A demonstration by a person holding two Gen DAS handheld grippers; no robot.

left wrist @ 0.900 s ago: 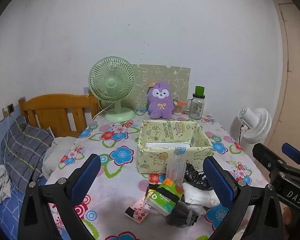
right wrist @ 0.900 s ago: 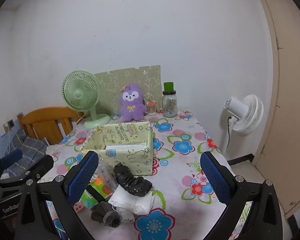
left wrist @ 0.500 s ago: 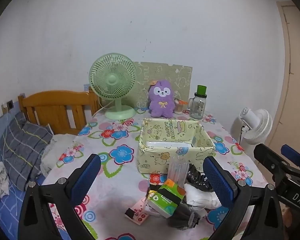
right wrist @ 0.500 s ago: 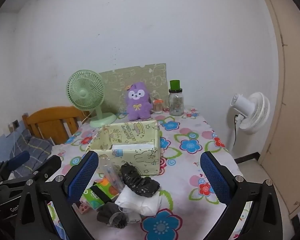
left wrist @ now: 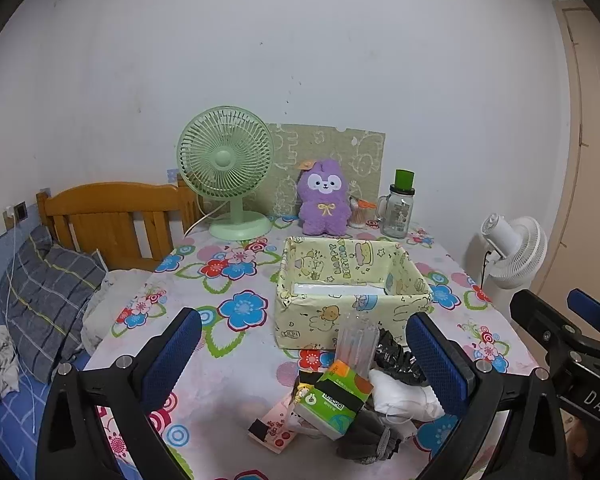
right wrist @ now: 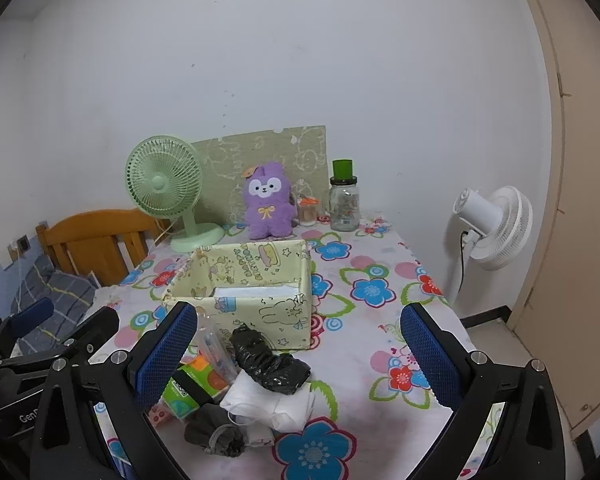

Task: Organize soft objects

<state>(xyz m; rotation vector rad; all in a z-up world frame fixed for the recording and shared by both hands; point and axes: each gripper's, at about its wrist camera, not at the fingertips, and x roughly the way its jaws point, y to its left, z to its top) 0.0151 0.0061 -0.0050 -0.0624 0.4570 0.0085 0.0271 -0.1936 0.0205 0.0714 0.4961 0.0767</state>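
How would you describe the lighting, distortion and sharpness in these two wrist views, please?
Left wrist view: soft even light, faint shadows; fisheye bends the door frame and darkens the corners; the yellow box is sharp. Right wrist view: same flat light, curved door edge, black bag crisp, no glare.

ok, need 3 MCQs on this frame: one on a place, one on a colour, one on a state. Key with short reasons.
1. Where does the pile of soft items lie?
A. inside the box
B. on the table in front of the box
C. on the bed

2. What colour is the plush toy?
A. purple
B. yellow
C. red

3. How do the two grippers stand?
A. both shut on cloth
B. left open, right shut
C. both open, holding nothing

Key:
1 B: the pile sits on the flowered tablecloth, on the near side of the yellow box.
2 A: its fur is purple, with a white face.
3 C: the left gripper and the right gripper have jaws wide apart, with nothing pressed between the pads.
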